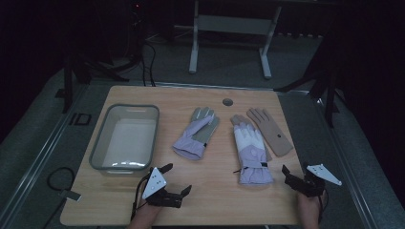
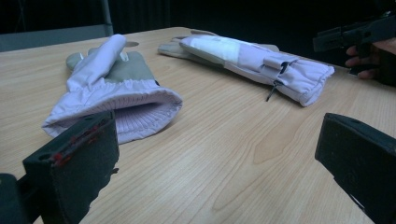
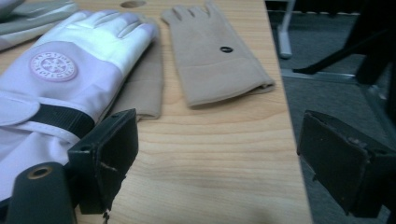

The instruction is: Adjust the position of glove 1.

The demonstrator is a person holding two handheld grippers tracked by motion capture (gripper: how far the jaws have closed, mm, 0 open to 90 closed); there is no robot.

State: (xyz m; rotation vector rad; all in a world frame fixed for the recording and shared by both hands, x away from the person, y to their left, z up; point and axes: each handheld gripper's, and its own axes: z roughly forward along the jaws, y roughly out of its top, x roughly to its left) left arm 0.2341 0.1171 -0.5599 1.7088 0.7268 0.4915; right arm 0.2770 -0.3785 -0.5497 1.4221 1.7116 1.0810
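Open right gripper (image 3: 212, 154), lilac glove (image 3: 70, 74), round badge unreadable

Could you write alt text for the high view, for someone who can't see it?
Two lavender ski gloves and tan thin gloves lie on a wooden table beside an empty grey plastic tub at the left. At the near edge, a person holds a left hand-held gripper and a right hand-held gripper, both open.

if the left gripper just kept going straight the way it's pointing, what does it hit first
Most likely the cuff of the nearer purple glove, which lies just beyond the left gripper and its open jaws. It sits toward the left jaw's side, so a dead-centre line might slide past over bare table.
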